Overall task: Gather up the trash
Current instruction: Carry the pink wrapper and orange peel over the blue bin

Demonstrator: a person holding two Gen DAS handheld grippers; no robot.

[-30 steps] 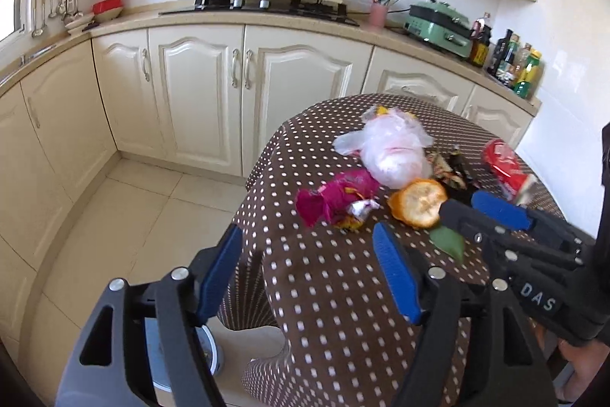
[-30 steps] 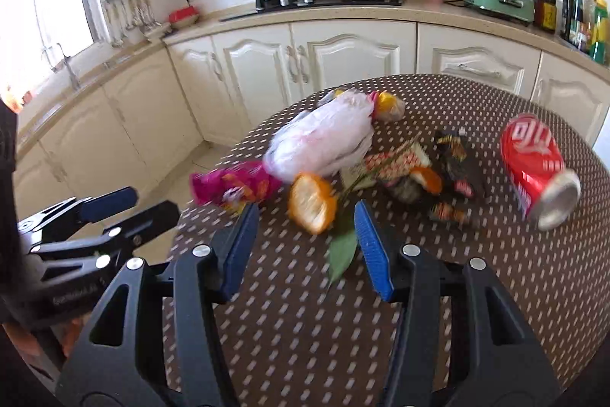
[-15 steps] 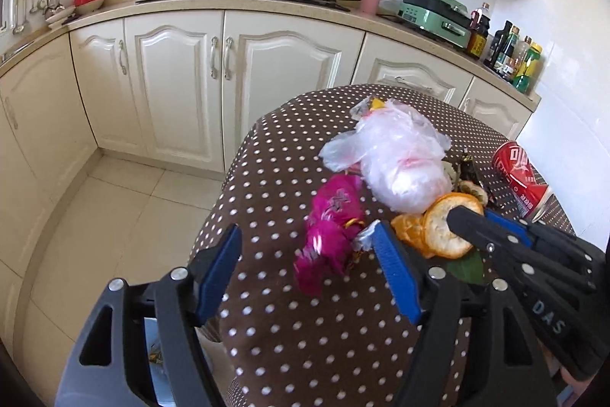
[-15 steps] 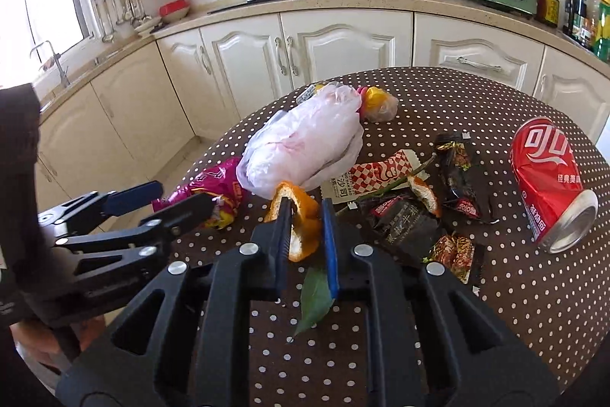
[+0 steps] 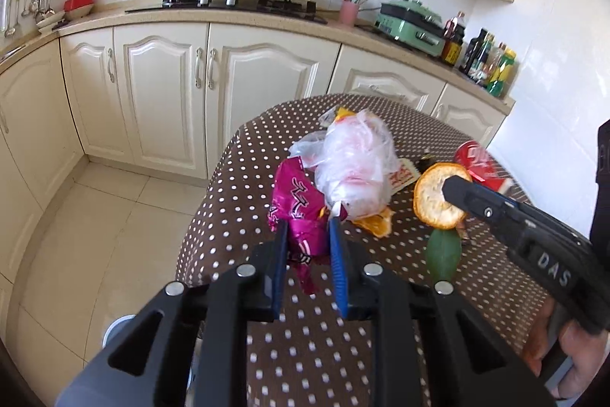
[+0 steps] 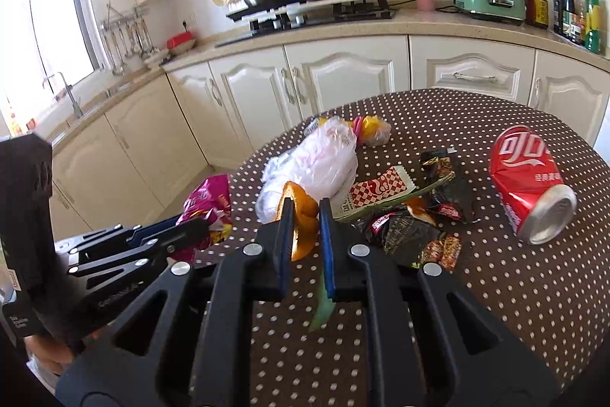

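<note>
The left gripper (image 5: 308, 235) is closed on a pink wrapper (image 5: 295, 206) — its jaws pinch the lower part of it, close to the near left edge of the desk (image 5: 244, 155). In the right wrist view the same wrapper (image 6: 209, 201) is seen at the tip of the left gripper (image 6: 183, 227), touching the dotted cloth of the desk (image 6: 495, 292).

The right gripper (image 6: 306, 227) is closed on an orange peel (image 6: 301, 216); the jaws pinch it from both sides, and the peel is held upright above the cloth. In the left wrist view the peel (image 5: 434, 197) is shown with its pale inner side, and the tip of the right gripper (image 5: 457, 189) is pressed on it. A green leaf (image 5: 442, 252) hangs under the peel; in the right wrist view the leaf (image 6: 323, 308) is seen below the jaws.

The other trash lies on the desk. A white plastic bag (image 6: 312, 163) is just behind the peel, with a small yellow bag (image 6: 371, 130) beyond it. A red-and-white paper packet (image 6: 377, 193) is beside the plastic bag. Dark wrappers (image 6: 404, 235) are near it on the right, and a dented red can (image 6: 530, 193) lies on its side, well apart on the right. A second piece of peel (image 5: 375, 226) lies on the cloth next to the pink wrapper.
</note>
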